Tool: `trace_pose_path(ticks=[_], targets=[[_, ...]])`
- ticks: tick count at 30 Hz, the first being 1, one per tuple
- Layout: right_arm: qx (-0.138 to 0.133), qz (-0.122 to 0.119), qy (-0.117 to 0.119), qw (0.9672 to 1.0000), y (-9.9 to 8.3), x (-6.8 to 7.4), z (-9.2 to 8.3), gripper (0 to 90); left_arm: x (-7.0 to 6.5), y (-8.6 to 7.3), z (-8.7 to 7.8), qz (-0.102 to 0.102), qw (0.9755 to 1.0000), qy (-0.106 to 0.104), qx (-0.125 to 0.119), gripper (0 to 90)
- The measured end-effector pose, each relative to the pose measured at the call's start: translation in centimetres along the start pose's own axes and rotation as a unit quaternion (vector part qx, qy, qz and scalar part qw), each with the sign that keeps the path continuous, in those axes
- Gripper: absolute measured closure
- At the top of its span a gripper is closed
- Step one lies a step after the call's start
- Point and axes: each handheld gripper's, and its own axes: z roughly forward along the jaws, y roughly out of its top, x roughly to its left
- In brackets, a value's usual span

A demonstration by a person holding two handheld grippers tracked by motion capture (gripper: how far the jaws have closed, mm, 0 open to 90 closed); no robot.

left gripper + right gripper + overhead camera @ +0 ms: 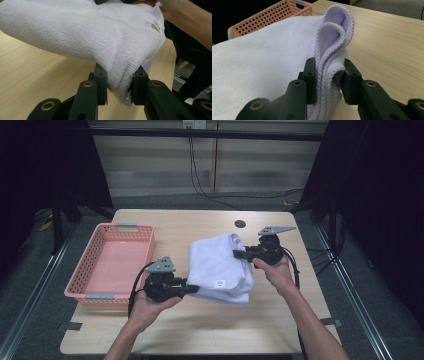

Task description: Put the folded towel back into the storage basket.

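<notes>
At your far left the pink basket (110,265) sits empty on the surface (210,325), its near rim just beside your left hand. Your left gripper (192,289) is clamped on the near-left edge of the folded towel (220,267); in the left gripper view the jaws pinch a thick bunch of terry cloth (120,82) with no gap left between pad and fabric. The towel lies at the middle of the surface, mostly resting flat, with a small label (219,283) on its near side. Your right gripper (239,254) is closed on the far-right edge, and the right gripper view shows two stitched hems (329,65) folded together and standing up between the jaws.

The towel looks light, soft and limp, so expect it to sag in the middle when you raise it and to unfold if either grip takes only the top layer. Hold at the hemmed edges, through all the layers, as you do now. The pile should not slip easily.
</notes>
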Motion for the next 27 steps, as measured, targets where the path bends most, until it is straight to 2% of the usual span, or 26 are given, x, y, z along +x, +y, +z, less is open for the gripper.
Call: trace_pose_path(ticks=[4,8,11,17,20,21,24,25,27], targets=[[-0.001,-0.005,0.008,0.9999,1.3,0.6,1.0,69.1,0.4,0.0,-1.0,-0.005,1.0000,0.007,-0.002,72.1],[-0.002,-0.011,0.017,0.9998,2.2,1.2,1.8,69.3,0.9,0.0,-2.0,-0.016,0.9998,0.002,-0.012,72.2],[-0.003,-0.013,0.021,0.9997,2.8,1.4,2.3,69.5,1.5,0.1,-2.9,-0.020,0.9996,0.010,-0.019,72.3],[-0.005,-0.017,0.031,0.9993,4.1,1.8,3.8,69.9,1.9,0.4,-4.2,-0.018,0.9993,0.021,-0.024,72.3],[-0.002,-0.017,0.036,0.9992,4.6,2.0,4.4,69.9,2.4,0.3,-4.8,-0.033,0.9985,0.013,-0.042,72.2],[-0.001,-0.017,0.037,0.9992,4.7,2.1,4.6,69.8,2.5,0.2,-5.1,-0.034,0.9981,0.020,-0.046,72.3],[0.003,-0.017,0.038,0.9992,5.0,2.4,5.1,69.9,2.6,0.1,-5.3,-0.034,0.9981,0.022,-0.047,72.3],[0.005,-0.018,0.038,0.9991,5.4,2.6,5.5,70.0,2.8,0.0,-5.6,-0.032,0.9982,0.032,-0.039,72.4],[0.004,-0.018,0.039,0.9991,5.6,2.6,5.7,70.1,2.9,0.0,-5.7,-0.030,0.9982,0.034,-0.038,72.4]])
